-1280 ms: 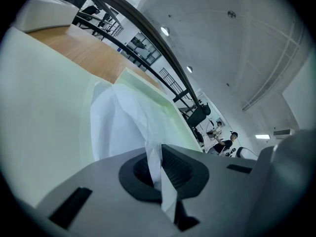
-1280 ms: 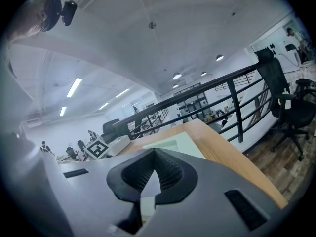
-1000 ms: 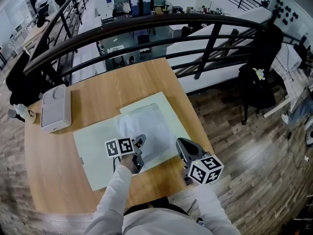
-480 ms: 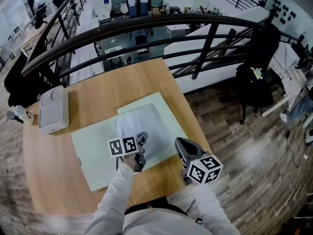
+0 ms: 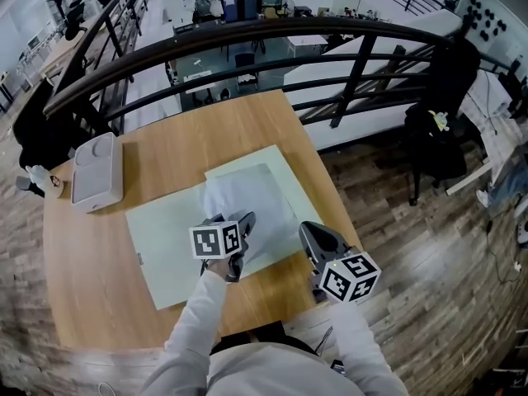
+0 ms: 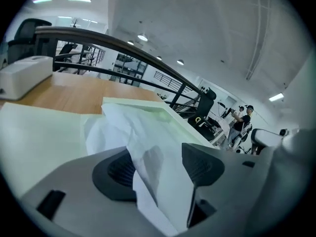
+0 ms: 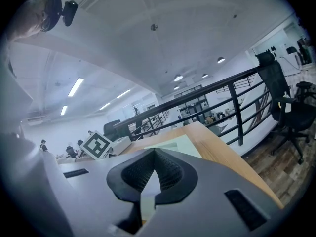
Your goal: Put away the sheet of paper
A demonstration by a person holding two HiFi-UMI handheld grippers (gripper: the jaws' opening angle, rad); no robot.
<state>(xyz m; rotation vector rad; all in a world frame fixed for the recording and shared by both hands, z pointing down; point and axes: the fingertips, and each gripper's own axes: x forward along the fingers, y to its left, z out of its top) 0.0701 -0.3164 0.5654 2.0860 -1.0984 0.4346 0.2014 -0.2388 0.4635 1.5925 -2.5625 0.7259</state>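
Note:
A crumpled white sheet of paper point(image 5: 247, 205) lies on a pale green mat point(image 5: 161, 242) on the wooden table. My left gripper point(image 5: 241, 228) sits at the sheet's near edge. In the left gripper view its jaws point(image 6: 158, 164) are opening. A fold of the paper point(image 6: 148, 147) stands between the pads, which are apart and not pressing on it. My right gripper point(image 5: 316, 239) hovers to the right of the sheet, over the mat's near right corner. Its pads point(image 7: 168, 174) meet at the tips with nothing between them.
A white box point(image 5: 97, 172) rests at the table's far left, with a small object point(image 5: 37, 181) at the left edge beside it. A dark railing point(image 5: 247, 44) runs behind the table. An office chair point(image 5: 437, 139) stands on the floor at the right.
The left gripper's jaws have come apart at the near edge of the paper, and its marker cube has tipped upward. The right gripper has stayed about where it was.

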